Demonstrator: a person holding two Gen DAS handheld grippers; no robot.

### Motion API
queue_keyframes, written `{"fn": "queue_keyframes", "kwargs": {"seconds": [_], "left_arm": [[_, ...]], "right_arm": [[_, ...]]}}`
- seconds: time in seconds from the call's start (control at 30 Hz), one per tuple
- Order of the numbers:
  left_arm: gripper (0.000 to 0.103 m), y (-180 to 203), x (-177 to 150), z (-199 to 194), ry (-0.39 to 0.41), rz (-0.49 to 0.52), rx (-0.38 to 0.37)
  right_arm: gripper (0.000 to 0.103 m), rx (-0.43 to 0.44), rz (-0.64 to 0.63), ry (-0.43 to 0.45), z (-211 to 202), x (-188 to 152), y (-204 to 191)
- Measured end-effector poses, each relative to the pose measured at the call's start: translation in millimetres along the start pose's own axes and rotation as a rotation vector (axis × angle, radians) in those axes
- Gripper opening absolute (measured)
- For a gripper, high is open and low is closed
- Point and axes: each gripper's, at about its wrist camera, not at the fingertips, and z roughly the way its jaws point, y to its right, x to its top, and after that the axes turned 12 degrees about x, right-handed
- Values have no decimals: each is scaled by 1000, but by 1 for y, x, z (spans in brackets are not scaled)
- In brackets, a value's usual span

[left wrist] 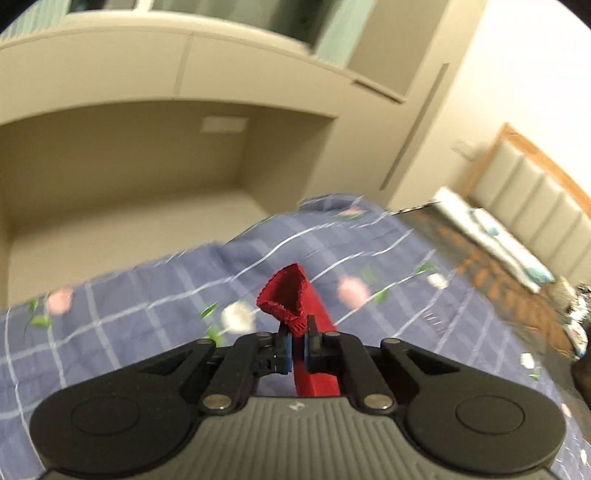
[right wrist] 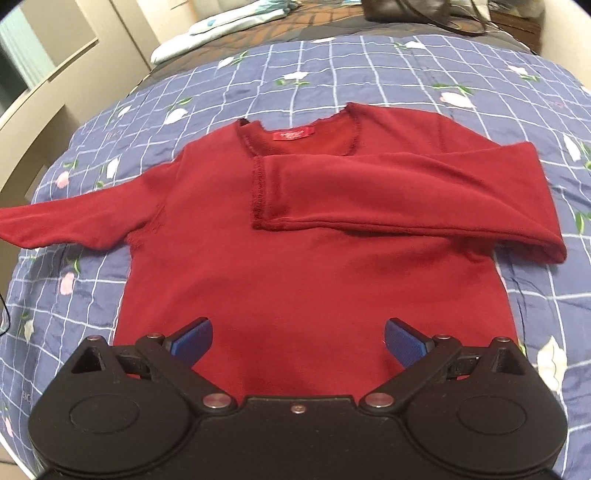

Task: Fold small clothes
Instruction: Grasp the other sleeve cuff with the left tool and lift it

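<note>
A red sweater lies flat on a blue checked floral bedspread, its right sleeve folded across the chest. Only the left wrist view shows the left gripper pinching the raised left cuff. The right gripper hovers wide apart above the near hem.

Sweater: lying flat on the bedspread, collar toward the far edge.
One sleeve: lying folded across the chest.
Other sleeve: stretching toward the bedspread's left edge.
Pillow: sitting beyond the far edge.
</note>
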Motion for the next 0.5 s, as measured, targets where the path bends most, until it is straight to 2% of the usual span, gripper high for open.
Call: {"fn": "queue_keyframes", "kwargs": {"seconds": [0.13,0.27,0.37,0.5], "left_arm": [[5,33,10,-24,32,43,-82],[5,80,4,-62,55,92,-194],[5,120,-11,-96,59,139,-304],[5,176,-48,-140,58,203,-439]], "right_arm": [[100,7,21,19,-6,-3,4],[100,17,36,41,-13,-3,9],[100,21,50,64,-21,-3,15],[100,21,69,93,-33,-4,29]]}}
